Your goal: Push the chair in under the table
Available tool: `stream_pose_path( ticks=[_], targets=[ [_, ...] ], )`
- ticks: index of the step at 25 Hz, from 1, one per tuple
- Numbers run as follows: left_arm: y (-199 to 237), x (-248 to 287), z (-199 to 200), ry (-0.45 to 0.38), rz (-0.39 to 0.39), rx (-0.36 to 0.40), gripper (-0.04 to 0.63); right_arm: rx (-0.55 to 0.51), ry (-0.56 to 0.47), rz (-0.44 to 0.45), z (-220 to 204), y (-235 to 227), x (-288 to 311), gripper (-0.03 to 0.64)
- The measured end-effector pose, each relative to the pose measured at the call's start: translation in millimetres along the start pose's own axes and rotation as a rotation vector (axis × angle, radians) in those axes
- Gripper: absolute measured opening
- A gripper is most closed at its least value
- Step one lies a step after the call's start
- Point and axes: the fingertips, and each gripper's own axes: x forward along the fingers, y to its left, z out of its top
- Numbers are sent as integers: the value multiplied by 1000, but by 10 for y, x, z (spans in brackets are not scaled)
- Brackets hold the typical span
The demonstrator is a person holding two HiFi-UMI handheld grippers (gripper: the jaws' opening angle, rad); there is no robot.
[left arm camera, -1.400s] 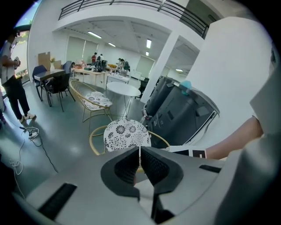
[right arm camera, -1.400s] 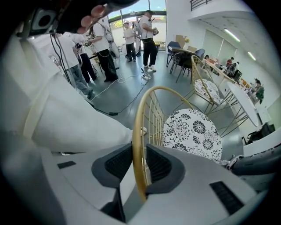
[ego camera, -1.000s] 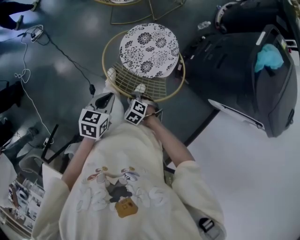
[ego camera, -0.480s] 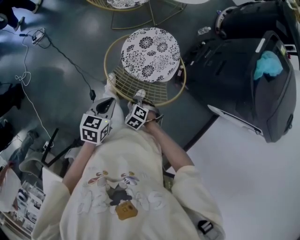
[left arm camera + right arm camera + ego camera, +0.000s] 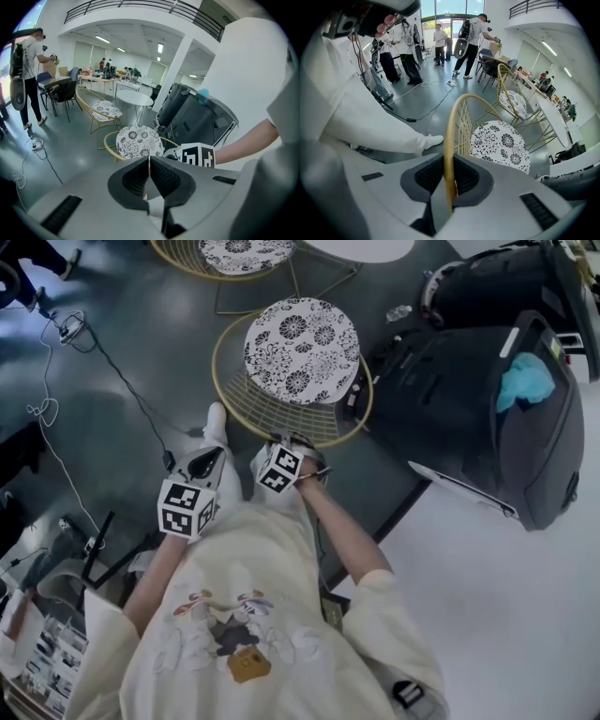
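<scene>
The chair has a gold wire frame and a round black-and-white flowered cushion; it stands on the dark floor ahead of me. My right gripper is shut on the near gold rim, which runs straight between its jaws. The cushion lies just beyond them. My left gripper hangs to the left of the chair, apart from it, jaws together with nothing in them. From it I see the chair and the right gripper's marker cube.
A white table with a black leg fills the lower right. Large black cases stand right of the chair. A second gold chair and a round white table are behind it. Cables trail on the left floor. People stand far off.
The chair has slid a little away from me, my right gripper still on its rim. My feet have stepped forward. The second chair and round table have come into view at the top.
</scene>
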Motion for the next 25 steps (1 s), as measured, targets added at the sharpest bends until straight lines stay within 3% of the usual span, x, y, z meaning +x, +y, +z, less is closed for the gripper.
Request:
stream_pose_path(
  ticks=[16,25],
  targets=[
    [73,205,436,-12,-10,12,15,-15,2,-40,40,-949,38,57],
    [66,408,673,-8,-28,28,15,-41,0,-27,43,-1094,24,57]
  ],
)
